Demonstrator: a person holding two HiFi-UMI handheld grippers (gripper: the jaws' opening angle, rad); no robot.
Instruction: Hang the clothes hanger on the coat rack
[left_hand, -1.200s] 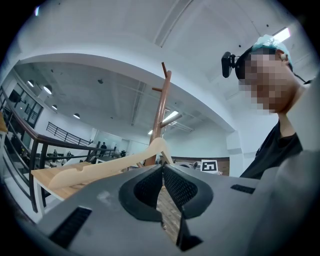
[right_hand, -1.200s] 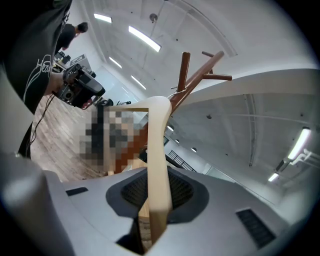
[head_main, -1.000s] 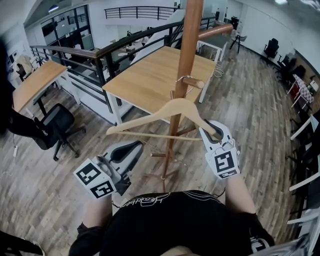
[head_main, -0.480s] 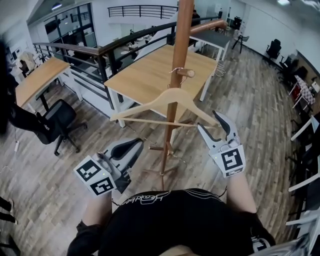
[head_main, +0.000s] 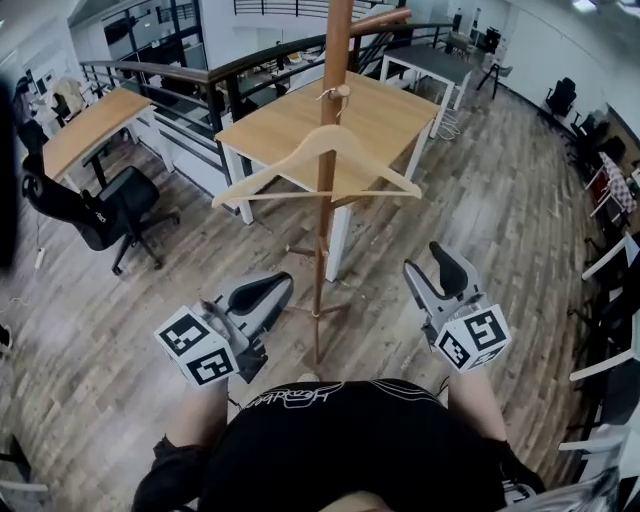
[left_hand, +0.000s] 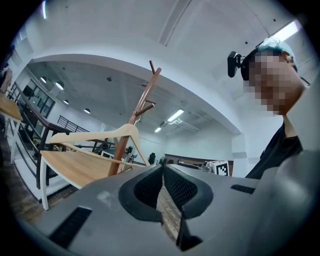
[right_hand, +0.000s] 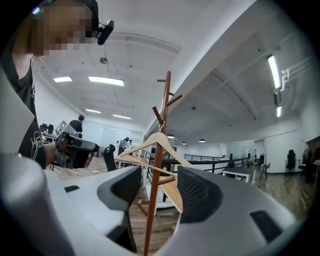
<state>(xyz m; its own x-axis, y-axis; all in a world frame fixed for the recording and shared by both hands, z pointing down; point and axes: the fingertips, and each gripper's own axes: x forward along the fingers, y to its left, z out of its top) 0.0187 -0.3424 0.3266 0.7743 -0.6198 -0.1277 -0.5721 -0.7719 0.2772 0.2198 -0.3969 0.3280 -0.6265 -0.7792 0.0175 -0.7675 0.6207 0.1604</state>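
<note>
Now the clothes hanger (head_main: 270, 171) is hanging on the coat rack (head_main: 322, 260)'s peg, so my right gripper (head_main: 428, 262)'s jaws have just been opening, empty. My left gripper (head_main: 255, 290) is idling clenched.

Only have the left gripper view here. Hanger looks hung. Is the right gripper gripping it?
Observer: No. The right gripper is open; its jaws have just been opening, and nothing is between them.
Operator: Hook on a peg?
Observer: The head view shows the hanger hooked at a short peg on the coat rack.
Operator: Right gripper clear of it?
Observer: Yes. It's apart from the hanger, right of the coat rack, nearer the person.
</note>
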